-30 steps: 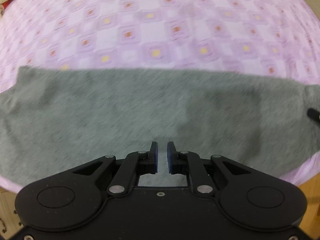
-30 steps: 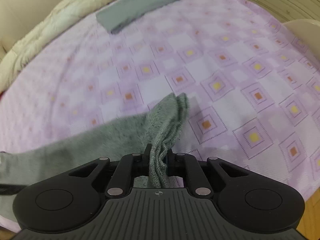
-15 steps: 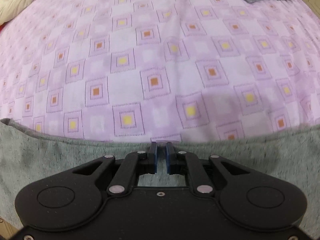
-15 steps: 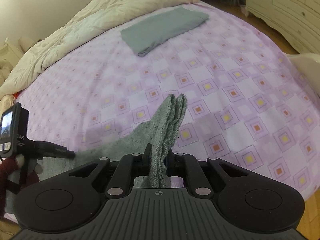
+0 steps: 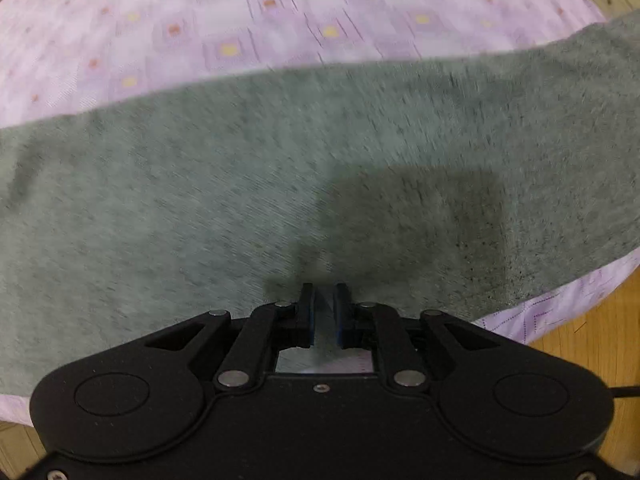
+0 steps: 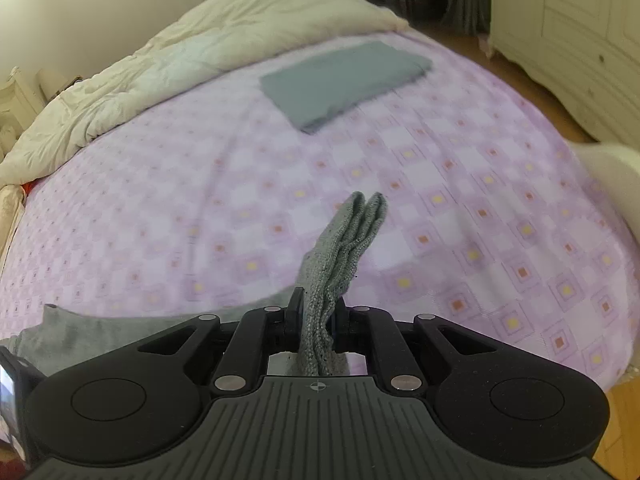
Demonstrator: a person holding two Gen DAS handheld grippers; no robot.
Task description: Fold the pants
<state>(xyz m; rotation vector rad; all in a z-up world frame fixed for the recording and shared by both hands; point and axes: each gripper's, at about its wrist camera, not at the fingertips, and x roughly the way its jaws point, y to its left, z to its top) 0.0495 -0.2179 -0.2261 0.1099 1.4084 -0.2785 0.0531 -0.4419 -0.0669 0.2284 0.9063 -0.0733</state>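
Between the fingers of the right gripper (image 6: 318,312) sits a bunched end of the grey pants (image 6: 344,248), pinched tight, with the doubled hem poking up and forward past the fingertips. From that grip the cloth runs down and off to the left, onto the purple patterned bedsheet (image 6: 460,208).

Below the left gripper (image 5: 323,304) the pants (image 5: 280,184) lie flat as a wide band, their long axis running side to side across the view, just ahead of the fingertips and close to the near edge of the bed. Its jaws stand narrowly apart with nothing between them.

My reading is that the fold is under way: one end is lifted to carry over the rest. Next, the left gripper would need to pin or catch the flat part so that the lifted end lands square
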